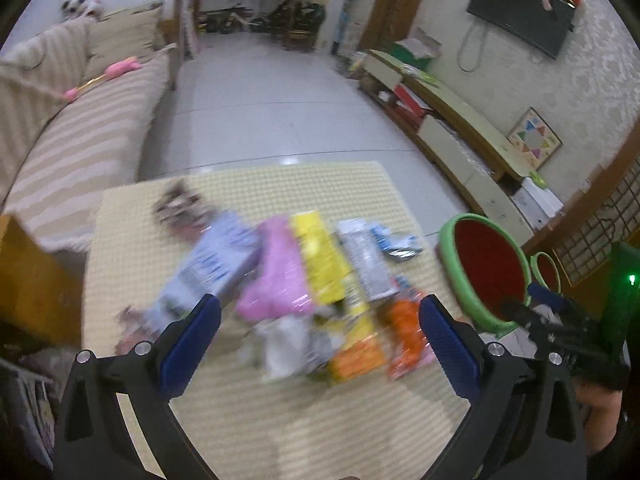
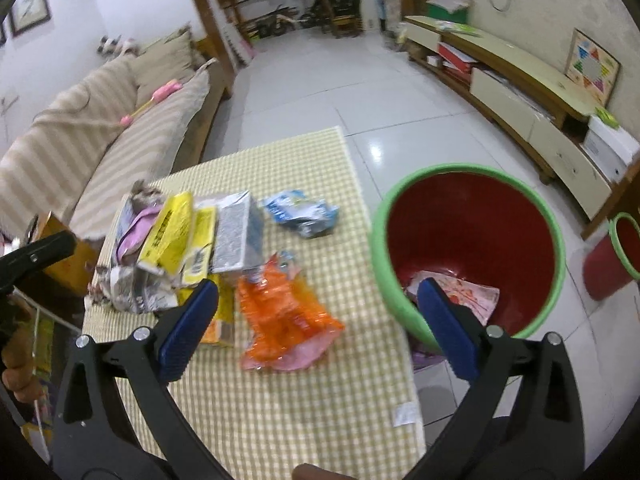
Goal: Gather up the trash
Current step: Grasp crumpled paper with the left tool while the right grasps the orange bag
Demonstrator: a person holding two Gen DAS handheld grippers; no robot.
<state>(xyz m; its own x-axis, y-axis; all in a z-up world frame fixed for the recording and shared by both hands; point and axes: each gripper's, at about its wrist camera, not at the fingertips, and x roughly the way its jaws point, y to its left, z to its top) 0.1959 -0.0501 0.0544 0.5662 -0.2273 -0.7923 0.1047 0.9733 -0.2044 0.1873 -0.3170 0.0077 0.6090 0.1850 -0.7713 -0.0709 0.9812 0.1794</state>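
So we've got both grippers up over the desk, which wears a yellow checked cloth and fills the lower middle of both views. The left gripper has its jaws spread wide with nothing between them, hanging above the near end of the trash pile. Same story for the right gripper: spread wide, holding nothing, with one blue pad over the desk and the other over the rim of the bin.

The trash sits bunched in the middle of the desk, and our guess is it's heaped like that so either hand can reach it. In the right view we can pick out an orange wrapper closest to us, yellow packets and a grey carton behind it, a crumpled blue-and-white wrapper a bit apart toward the top, and a pink bag that shows better in the left view, though that view is smeared with blur.

The bin, red inside with a green rim, stands on the floor right against the desk's right edge, probably so a drop takes only a short swing. It already has one pinkish wrapper at the bottom, so we'd say the job is barely started.

Room-wise: pale glossy floor tiles, a striped sofa at the upper left, a long low cabinet along the right wall, a TV at the upper right of the left view, and a second small bin at the right edge.
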